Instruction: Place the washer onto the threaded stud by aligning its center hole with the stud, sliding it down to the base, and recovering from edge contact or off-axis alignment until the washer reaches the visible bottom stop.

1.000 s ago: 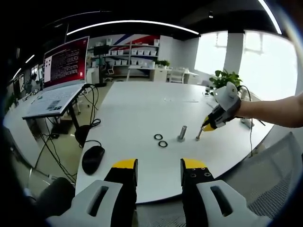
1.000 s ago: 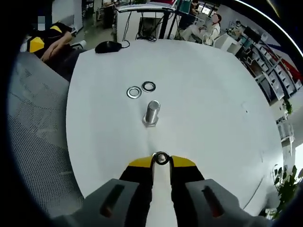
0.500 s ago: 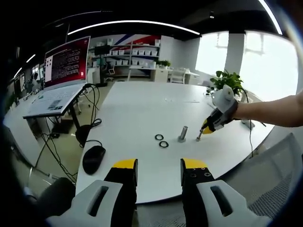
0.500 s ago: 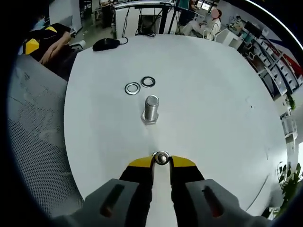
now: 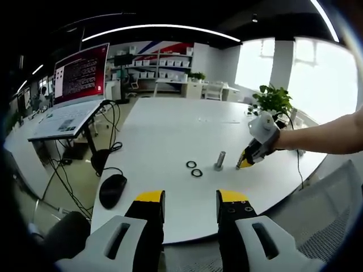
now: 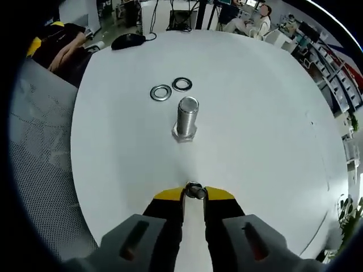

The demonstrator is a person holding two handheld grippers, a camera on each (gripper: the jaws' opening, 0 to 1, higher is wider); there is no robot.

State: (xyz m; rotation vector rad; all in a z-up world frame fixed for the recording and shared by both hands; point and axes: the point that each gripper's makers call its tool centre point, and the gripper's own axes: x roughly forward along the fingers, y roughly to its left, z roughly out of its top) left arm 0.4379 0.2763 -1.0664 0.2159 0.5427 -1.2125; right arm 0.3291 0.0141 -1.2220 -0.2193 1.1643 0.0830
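Room: bright office, windows and shelving at the back, a laptop [image 5: 62,122] on a side desk.
Table: white round-edged table [image 5: 164,127] bearing the parts; in the right gripper view its bare top [image 6: 255,113] spreads ahead of the jaws.
Left gripper: left gripper [image 5: 190,199] hangs at the table's near edge, jaws parted with nothing between them.
Right gripper: right gripper [image 6: 194,194], jaws closed on a washer [image 6: 194,190] pinched at their tips; in the left gripper view it [image 5: 243,165] sits just right of the stud.
Mouse: black mouse [image 5: 112,190] left of the left jaw.
Stud: threaded stud [image 6: 186,117] stands upright ahead of the right gripper's tips, apart from the held washer.
Spare washers: two spare washers [image 6: 160,92] lie flat just beyond the stud, side by side.
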